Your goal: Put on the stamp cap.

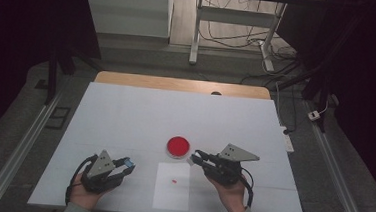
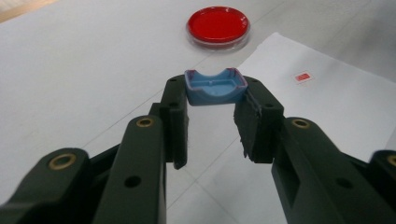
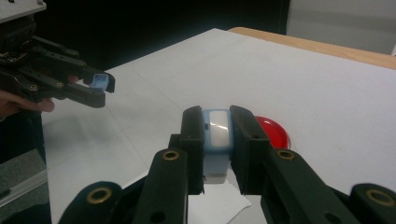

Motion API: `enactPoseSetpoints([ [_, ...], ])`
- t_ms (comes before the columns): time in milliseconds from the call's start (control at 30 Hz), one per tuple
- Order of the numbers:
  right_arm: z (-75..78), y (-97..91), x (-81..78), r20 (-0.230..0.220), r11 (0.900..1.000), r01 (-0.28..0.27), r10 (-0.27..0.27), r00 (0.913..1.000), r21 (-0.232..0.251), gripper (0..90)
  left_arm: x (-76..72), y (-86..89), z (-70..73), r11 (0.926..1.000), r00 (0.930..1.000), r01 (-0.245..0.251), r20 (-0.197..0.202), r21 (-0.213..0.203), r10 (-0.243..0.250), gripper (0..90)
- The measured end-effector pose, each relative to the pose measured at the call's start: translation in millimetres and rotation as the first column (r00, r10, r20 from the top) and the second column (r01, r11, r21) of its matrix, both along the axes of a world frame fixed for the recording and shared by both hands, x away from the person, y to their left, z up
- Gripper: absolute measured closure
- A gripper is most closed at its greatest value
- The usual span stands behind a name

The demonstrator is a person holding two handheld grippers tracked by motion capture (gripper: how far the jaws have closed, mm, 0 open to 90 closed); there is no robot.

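High view: two grippers, one red dish, one white paper sheet and one small red mark on that sheet. The left gripper (image 1: 127,165) sits near the table's near left corner, clamped on a small blue cap (image 1: 129,161) at its jaw tips. The right gripper (image 1: 196,158) sits to the right of the paper sheet (image 1: 171,195), clamped on a pale blue box (image 1: 192,159), its tips just near and right of the red dish (image 1: 178,146). The dish lies just beyond the sheet's far edge; the red mark (image 1: 174,180) lies on the sheet between the two grippers. The white table (image 1: 140,112) is bare across its far half and left side; the sheet's near edge runs close to the table's near edge.

Left gripper view: the blue cap (image 2: 215,87), curved and open-sided, is pinched between the two jaw tips, with the red dish (image 2: 218,25) farther off and the red mark (image 2: 303,77) to the right on the sheet (image 2: 327,102).

Right gripper view: the pale blue box (image 3: 217,135) is clamped upright between both jaws; the red dish (image 3: 273,133) shows just behind the right jaw, and the left gripper (image 3: 105,88) with its cap (image 3: 100,82) is at far left
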State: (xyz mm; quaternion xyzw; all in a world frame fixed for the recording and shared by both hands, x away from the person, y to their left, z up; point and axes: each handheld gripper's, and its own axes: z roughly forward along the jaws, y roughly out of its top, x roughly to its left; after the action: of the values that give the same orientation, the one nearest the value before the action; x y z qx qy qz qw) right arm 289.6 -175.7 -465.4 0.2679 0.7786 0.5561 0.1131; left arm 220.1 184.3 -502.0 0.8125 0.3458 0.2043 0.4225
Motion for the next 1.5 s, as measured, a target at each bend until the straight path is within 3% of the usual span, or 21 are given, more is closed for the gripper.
enactPoseSetpoints([
  [933, -3.2, 3.3, -1.0, -0.008, 1.0000, -0.008, 0.008, 0.9999, -0.004, 75.9, 5.6, -48.2, -4.0, 0.9931, 0.9937, 0.111, -0.015, 0.038, -0.111, 65.2],
  [1500, -1.2, 0.2, -2.3, -0.005, 1.0000, 0.001, 0.000, 1.0000, 0.009, 75.9, 13.1, -71.7, -2.9, 0.9844, 0.9870, 0.161, -0.015, 0.071, -0.160, 65.2],
])
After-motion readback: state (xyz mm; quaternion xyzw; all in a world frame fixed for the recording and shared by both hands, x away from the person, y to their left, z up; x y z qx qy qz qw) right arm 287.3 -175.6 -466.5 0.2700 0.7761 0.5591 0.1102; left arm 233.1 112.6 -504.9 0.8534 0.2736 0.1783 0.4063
